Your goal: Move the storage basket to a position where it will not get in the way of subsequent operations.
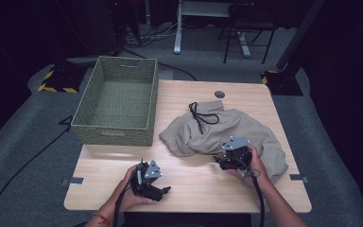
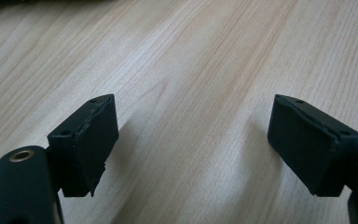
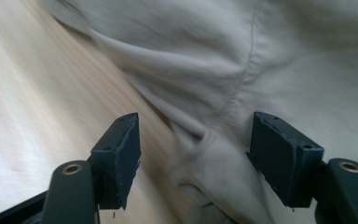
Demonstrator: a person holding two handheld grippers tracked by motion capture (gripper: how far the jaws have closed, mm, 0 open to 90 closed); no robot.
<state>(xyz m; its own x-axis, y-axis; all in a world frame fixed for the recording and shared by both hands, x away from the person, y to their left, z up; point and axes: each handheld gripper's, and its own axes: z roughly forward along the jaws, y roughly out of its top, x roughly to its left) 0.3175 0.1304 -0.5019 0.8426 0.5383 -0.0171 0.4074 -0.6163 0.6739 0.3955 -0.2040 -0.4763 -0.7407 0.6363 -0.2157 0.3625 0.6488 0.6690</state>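
A crumpled beige garment [image 1: 217, 130] with a black drawstring [image 1: 201, 116] lies on the right half of the wooden table [image 1: 194, 187]. My right gripper [image 1: 217, 161] sits at the garment's near edge. In the right gripper view this gripper [image 3: 193, 154] is open, and a fold of the beige cloth [image 3: 261, 56] lies ahead of the pads and between them, untouched. My left gripper [image 1: 164, 191] is low over the table near the front left. Its jaws [image 2: 193, 140] are open, with bare wood between them.
An empty green woven basket [image 1: 116, 132] stands on the table's back left corner. A round cable hole [image 1: 220, 94] is near the back edge. Bare wood [image 2: 191, 56] stretches between the two grippers along the front. Chair legs and cables are on the floor beyond.
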